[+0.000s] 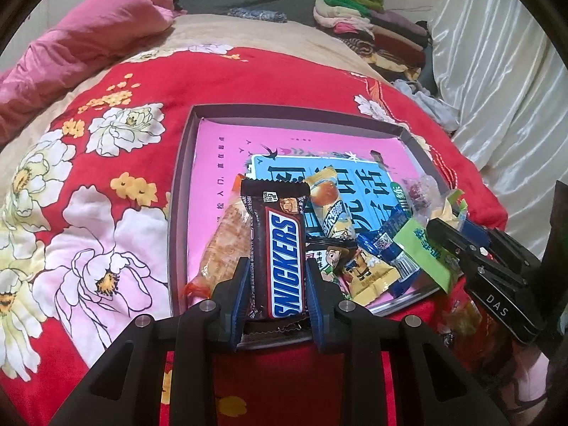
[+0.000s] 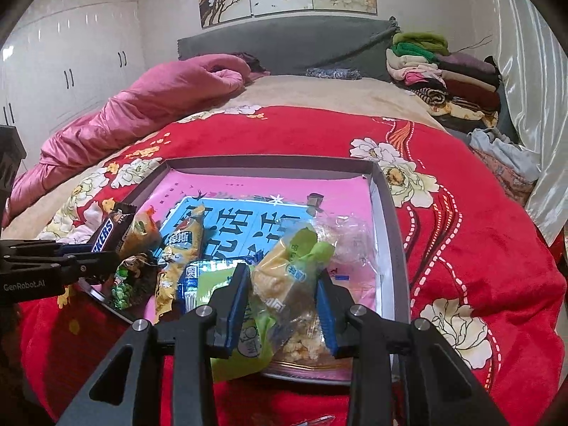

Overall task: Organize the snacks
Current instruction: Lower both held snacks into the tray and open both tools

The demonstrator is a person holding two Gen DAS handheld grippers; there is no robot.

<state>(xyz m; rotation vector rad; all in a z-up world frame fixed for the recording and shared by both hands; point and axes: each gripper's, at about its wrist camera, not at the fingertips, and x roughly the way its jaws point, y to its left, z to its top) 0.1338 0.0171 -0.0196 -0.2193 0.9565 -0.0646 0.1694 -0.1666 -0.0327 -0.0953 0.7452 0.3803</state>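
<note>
Nearest, the left gripper (image 1: pixel 275 266) is clamped on a Snickers bar (image 1: pixel 280 248) at the near left edge of the tray (image 1: pixel 294 110). The right gripper (image 2: pixel 284 280) pinches a yellow-green snack packet (image 2: pixel 287 269) at the near right. About 5 more wrappers sit between them. Farther back, the red floral blanket (image 2: pixel 301 131).

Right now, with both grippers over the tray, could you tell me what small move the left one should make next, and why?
Probably lower the Snickers bar onto the bare pink floor of the tray and open. The left gripper is shut on its near end above the tray's edge, and the other snacks crowd the near right corner, where the right gripper works.
</note>
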